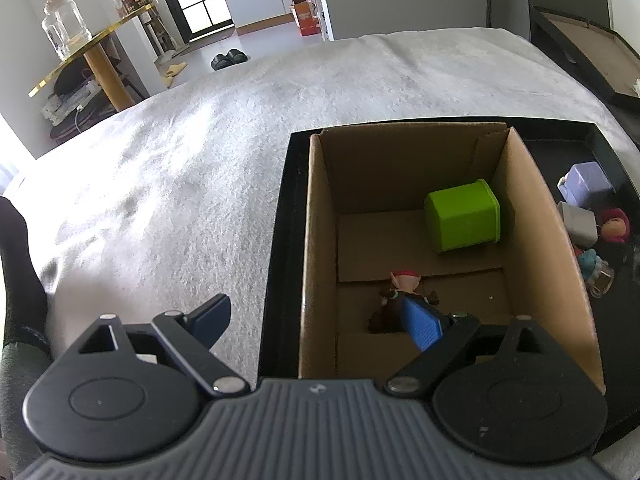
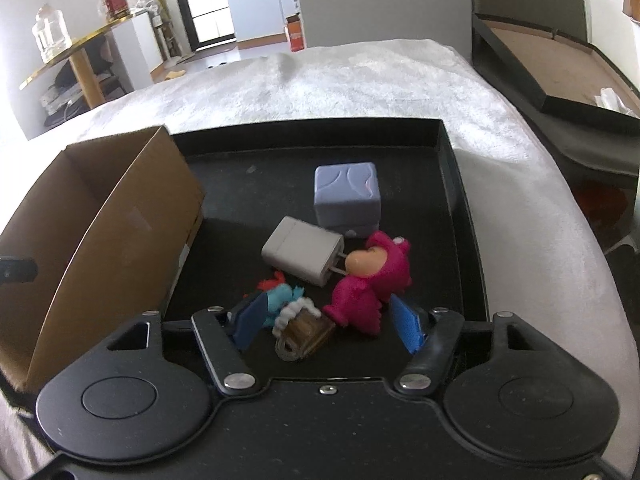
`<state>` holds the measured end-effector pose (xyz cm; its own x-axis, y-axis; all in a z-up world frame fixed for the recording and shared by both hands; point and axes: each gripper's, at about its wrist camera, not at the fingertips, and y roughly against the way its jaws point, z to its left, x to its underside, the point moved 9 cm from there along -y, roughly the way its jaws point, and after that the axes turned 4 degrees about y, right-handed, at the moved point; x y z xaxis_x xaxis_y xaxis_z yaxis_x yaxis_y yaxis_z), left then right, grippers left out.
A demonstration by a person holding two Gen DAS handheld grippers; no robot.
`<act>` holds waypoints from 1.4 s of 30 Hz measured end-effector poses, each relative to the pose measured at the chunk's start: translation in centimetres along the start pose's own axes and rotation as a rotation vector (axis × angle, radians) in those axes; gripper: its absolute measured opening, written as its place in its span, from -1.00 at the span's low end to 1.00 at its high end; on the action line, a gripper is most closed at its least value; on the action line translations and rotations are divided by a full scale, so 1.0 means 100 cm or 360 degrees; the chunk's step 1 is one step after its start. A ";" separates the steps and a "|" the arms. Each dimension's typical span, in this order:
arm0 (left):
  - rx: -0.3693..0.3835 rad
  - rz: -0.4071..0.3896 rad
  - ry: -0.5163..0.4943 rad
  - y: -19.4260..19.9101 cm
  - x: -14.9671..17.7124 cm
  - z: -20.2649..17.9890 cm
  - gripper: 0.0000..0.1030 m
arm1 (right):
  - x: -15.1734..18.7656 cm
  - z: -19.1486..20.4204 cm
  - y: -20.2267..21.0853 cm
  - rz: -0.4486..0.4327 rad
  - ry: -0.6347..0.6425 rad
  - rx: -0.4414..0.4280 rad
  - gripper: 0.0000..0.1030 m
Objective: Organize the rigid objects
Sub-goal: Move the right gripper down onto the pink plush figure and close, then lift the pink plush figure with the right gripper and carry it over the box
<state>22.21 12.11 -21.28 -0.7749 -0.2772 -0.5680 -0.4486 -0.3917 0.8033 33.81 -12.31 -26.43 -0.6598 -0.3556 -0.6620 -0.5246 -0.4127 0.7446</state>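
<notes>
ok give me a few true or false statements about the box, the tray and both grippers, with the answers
1. A green cube lies inside the cardboard box. True.
2. The white charger lies in the cardboard box. False: it lies on the black tray, beside the pink figure.
3. The right gripper is open, with the small mug between its fingers. True.
4. The left gripper is shut on the green cube. False: it is open and holds nothing.
5. The lavender cube sits on the tray beyond the charger. True.
6. The cardboard box holds only the green cube. False: a small doll also lies there.
</notes>
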 end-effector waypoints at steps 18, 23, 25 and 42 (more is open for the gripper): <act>-0.0024 0.0016 -0.0008 -0.006 -0.001 -0.001 0.77 | 0.005 -0.025 -0.022 0.0065 -0.0074 0.0069 -0.35; -0.0020 0.0014 0.0001 -0.004 0.000 -0.001 0.77 | 0.003 -0.023 -0.012 0.0045 -0.0062 0.0051 -0.35; -0.0021 0.0017 0.0006 -0.005 0.000 0.000 0.77 | 0.000 -0.022 -0.007 0.0026 -0.0050 0.0048 -0.35; 0.0008 -0.0021 0.0120 -0.002 0.004 0.007 0.76 | -0.027 0.001 0.029 -0.0077 0.0030 0.0011 -0.35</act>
<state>21.68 12.65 -21.56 -0.7332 -0.3375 -0.5904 -0.4610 -0.3916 0.7963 34.02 -12.46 -22.47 -0.6231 -0.3513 -0.6988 -0.5596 -0.4240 0.7121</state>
